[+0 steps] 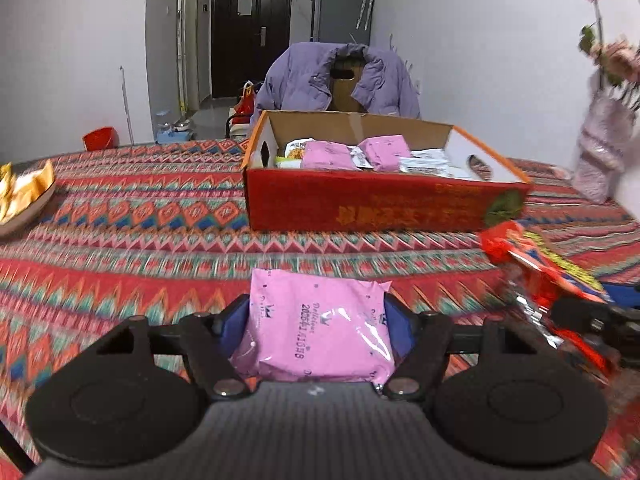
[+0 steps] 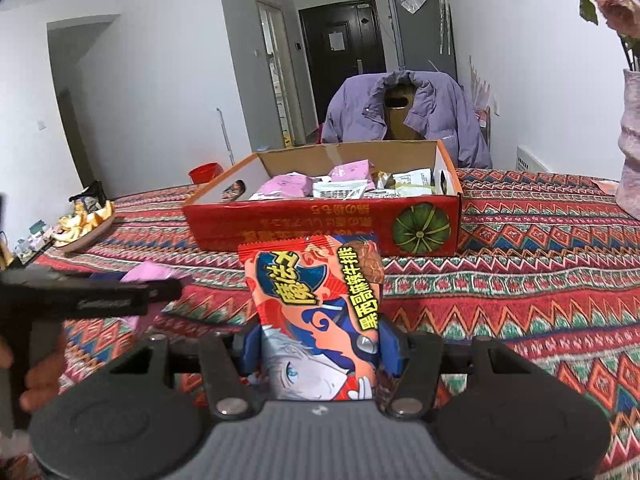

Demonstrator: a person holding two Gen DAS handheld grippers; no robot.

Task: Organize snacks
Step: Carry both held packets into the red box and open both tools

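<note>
Left hand-held gripper (image 1: 318, 330) clamps a glossy pink packet (image 1: 320, 328); right hand-held gripper (image 2: 320, 344) grips an orange cartoon-printed snack (image 2: 320, 316), red box (image 2: 320, 220) at twelve o'clock.

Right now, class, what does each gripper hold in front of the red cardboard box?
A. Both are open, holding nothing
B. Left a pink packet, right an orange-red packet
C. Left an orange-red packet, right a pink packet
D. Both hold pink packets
B: the left gripper is closed on the pink packet, and the right gripper clamps the orange-red packet, short of the box.
</note>
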